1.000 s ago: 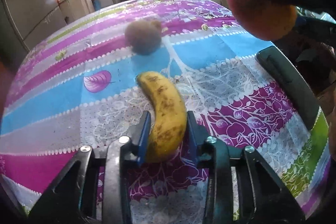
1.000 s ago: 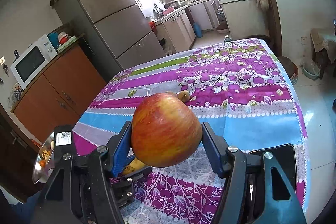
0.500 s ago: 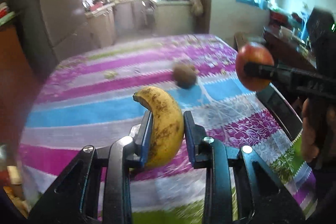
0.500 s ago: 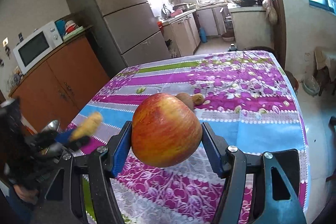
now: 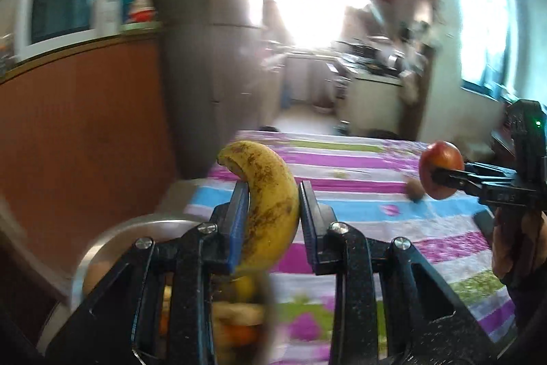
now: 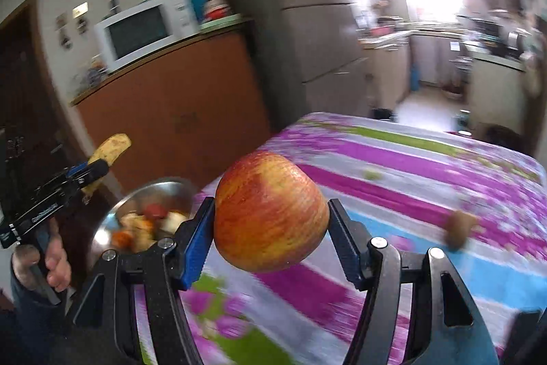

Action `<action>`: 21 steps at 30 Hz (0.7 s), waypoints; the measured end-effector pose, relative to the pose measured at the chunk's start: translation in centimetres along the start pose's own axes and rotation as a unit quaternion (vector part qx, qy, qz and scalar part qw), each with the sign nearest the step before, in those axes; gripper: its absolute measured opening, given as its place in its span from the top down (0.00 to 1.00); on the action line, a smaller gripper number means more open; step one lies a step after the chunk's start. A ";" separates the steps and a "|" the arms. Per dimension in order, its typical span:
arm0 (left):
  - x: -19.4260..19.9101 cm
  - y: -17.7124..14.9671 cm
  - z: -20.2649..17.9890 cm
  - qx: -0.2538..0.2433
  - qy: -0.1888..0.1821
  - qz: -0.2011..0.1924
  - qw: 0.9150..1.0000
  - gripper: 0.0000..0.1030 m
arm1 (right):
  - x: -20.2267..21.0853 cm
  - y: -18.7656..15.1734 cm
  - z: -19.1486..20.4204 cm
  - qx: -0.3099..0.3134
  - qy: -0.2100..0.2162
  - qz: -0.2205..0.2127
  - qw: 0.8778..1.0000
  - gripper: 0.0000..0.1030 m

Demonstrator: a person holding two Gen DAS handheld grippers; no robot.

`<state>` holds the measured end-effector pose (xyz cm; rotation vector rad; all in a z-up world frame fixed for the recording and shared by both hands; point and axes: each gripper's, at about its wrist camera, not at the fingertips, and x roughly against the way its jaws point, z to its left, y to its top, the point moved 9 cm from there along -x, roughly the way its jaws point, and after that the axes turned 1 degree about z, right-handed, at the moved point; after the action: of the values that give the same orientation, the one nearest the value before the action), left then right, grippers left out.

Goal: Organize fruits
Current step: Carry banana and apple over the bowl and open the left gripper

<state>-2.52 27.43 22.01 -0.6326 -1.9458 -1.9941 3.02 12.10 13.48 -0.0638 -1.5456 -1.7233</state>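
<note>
My left gripper [image 5: 271, 204] is shut on a spotted yellow banana [image 5: 270, 194], held in the air above a steel bowl [image 5: 112, 238] of cut fruit at the table's left edge. My right gripper [image 6: 271, 221] is shut on a red-yellow apple [image 6: 270, 211], raised over the striped tablecloth. From the right wrist view the left gripper [image 6: 90, 171] with the banana [image 6: 109, 146] hangs left of the bowl [image 6: 157, 190]. The left wrist view shows the apple [image 5: 441, 170] far right. A brown kiwi [image 6: 459, 228] lies on the table.
The floral purple, blue and green tablecloth [image 6: 393, 180] covers the table. An orange cabinet [image 6: 177, 112] with a white microwave [image 6: 136, 29] stands behind the bowl, a grey fridge [image 6: 307, 23] beside it. A person's hand [image 6: 41, 265] holds the left gripper's handle.
Both grippers have swung left toward the bowl side, the banana lifted well off the table. The apple stays held. The bowl has come into both views.
</note>
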 end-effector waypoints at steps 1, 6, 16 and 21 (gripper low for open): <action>0.0 -0.4 1.1 0.005 0.009 0.002 1.000 0.71 | -1.2 0.4 1.8 0.011 0.010 0.006 1.000 0.34; -1.1 -2.7 6.5 0.026 0.039 0.033 0.998 0.71 | -7.8 0.5 10.2 0.047 0.067 0.053 0.995 0.34; -4.7 -6.1 10.2 0.053 0.035 0.097 0.993 0.71 | -18.3 -2.3 17.0 0.069 0.085 0.155 0.982 0.34; -5.4 -7.2 11.1 0.057 0.035 0.112 0.991 0.71 | -20.4 -3.4 17.0 0.078 0.072 0.172 0.979 0.35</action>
<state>-0.16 38.32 13.02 -0.7089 -1.8427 -1.7338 7.06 36.93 4.25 -0.1181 -1.4608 -1.3042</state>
